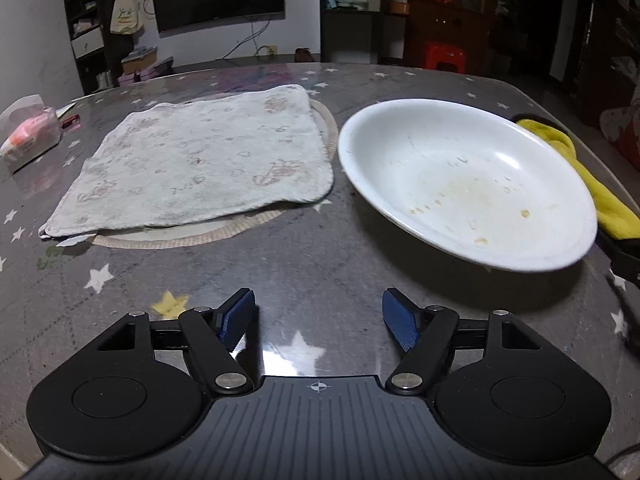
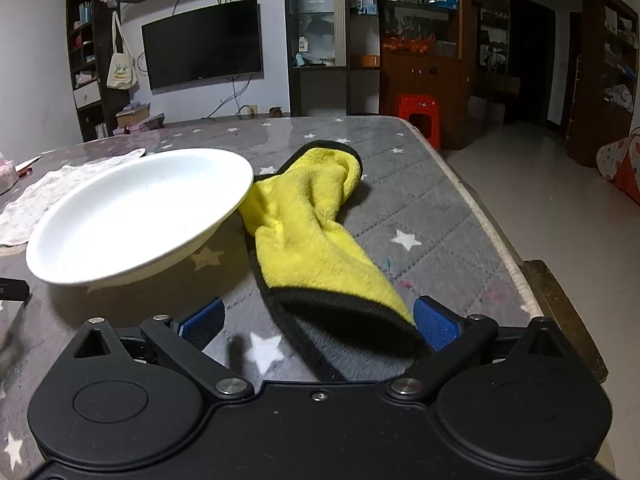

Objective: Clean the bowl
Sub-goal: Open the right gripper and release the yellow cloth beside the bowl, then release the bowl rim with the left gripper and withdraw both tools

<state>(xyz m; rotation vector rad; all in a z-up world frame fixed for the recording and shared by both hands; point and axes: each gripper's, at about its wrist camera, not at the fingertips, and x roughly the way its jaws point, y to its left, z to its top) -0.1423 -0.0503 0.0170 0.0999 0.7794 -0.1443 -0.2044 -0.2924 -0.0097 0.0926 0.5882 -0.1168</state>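
A wide white bowl [image 1: 468, 184] with brownish food specks inside sits on the grey star-patterned table; it also shows in the right wrist view [image 2: 136, 216]. A yellow cloth with black edging [image 2: 316, 240] lies to the right of the bowl, its far end tucked by the bowl's rim; its edge shows in the left wrist view [image 1: 584, 184]. My left gripper [image 1: 318, 316] is open and empty, low over the table in front of the bowl. My right gripper [image 2: 320, 324] is open, with the near end of the yellow cloth lying between its fingers.
A pale printed towel [image 1: 200, 164] lies on a round mat [image 1: 328, 132] left of the bowl. A tissue pack [image 1: 30, 136] sits at the far left. The table's right edge [image 2: 488, 216] drops to the floor, with a red stool [image 2: 418, 116] beyond.
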